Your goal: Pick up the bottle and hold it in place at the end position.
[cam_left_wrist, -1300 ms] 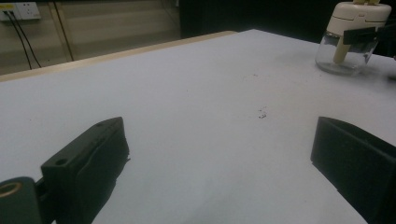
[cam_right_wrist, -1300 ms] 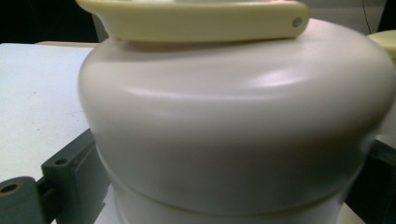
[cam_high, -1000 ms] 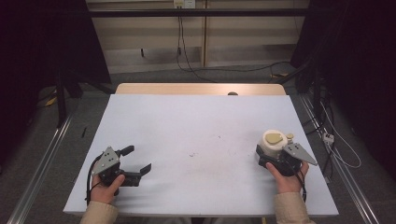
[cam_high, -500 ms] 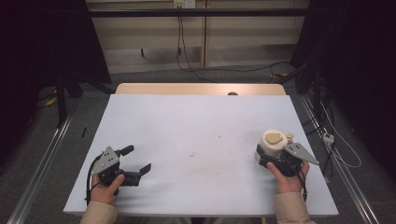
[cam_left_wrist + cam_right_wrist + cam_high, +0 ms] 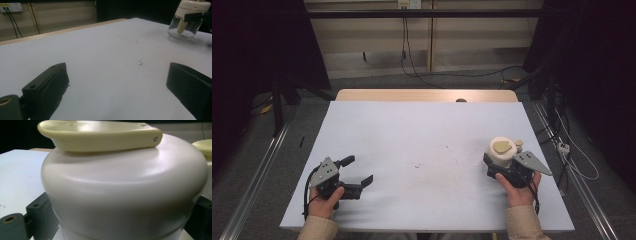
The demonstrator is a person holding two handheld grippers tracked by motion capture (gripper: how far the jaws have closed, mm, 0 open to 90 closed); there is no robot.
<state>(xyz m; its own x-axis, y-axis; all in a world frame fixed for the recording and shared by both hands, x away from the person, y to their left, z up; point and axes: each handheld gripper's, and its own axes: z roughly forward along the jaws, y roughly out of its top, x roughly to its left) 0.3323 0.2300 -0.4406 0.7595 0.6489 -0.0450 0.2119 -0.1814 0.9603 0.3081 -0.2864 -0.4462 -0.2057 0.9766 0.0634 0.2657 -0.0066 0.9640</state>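
Almost no motion since a second ago: left gripper (image 5: 360, 175) has shifted only slightly on the near-left of the table (image 5: 422, 130), right gripper (image 5: 502, 165) and jar (image 5: 502, 152) sit where they were.

Right gripper: jaws clamped on the jar, one on each side just under the white lid (image 5: 125, 185). The right gripper view has the lid pressed up close between the two dark jaws, with a cream flip tab (image 5: 100, 135) lying flat across its top. In the left gripper view the jar (image 5: 186, 27) is seen from the side: clear glass body, white cap, a cream stick-like part inside, base resting on the table, a dark jaw across it below the cap.

Jar location: near-right part of the table, close to the right edge, directly ahead of the person's right hand (image 5: 519, 192).

Left gripper: jaws spread wide, nothing between them, only bare table surface in the gap. Held low over the table by the left hand (image 5: 324, 202). Well apart from the jar.

A few small dark specks (image 5: 419, 164) mark the table mid-surface, between the two grippers.
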